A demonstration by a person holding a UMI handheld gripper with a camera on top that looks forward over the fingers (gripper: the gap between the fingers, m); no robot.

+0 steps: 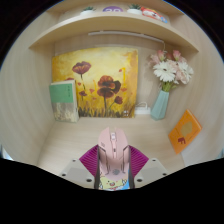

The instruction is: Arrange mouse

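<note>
Gripper (112,172): the two fingers reach forward over the desk, their purple pads (88,158) showing on either side of the mouse and set close against its flanks; it looks like a pinch on the mouse, with no gap visible at either side.
Mouse (111,152): pale pink, lengthwise between the fingers, its rounded nose pointing toward the back of the desk; its rear part carries a small coloured print, too small to read. Whether its underside touches the desk cannot be told.
Desk (150,135): light wood surface, with a back wall of the same tone and a shelf above it.
Painting (95,82): a wide canvas with red poppies on a yellow ground, leaning upright against the back wall, behind the mouse and a little to the left.
Small card (63,97): white with a teal face, standing upright just in front of the painting's left end.
Vase (160,105): pale blue, upright near the right end of the painting, toward the desk's back right corner.
Flowers (168,68): white and pink blooms rising out of the vase.
Orange booklet (184,131): tilted against the right side wall, near the desk's right edge, apart from the vase.
Shelf (90,25): runs across the top of the nook; a few small rounded things sit on it, too small to tell.
</note>
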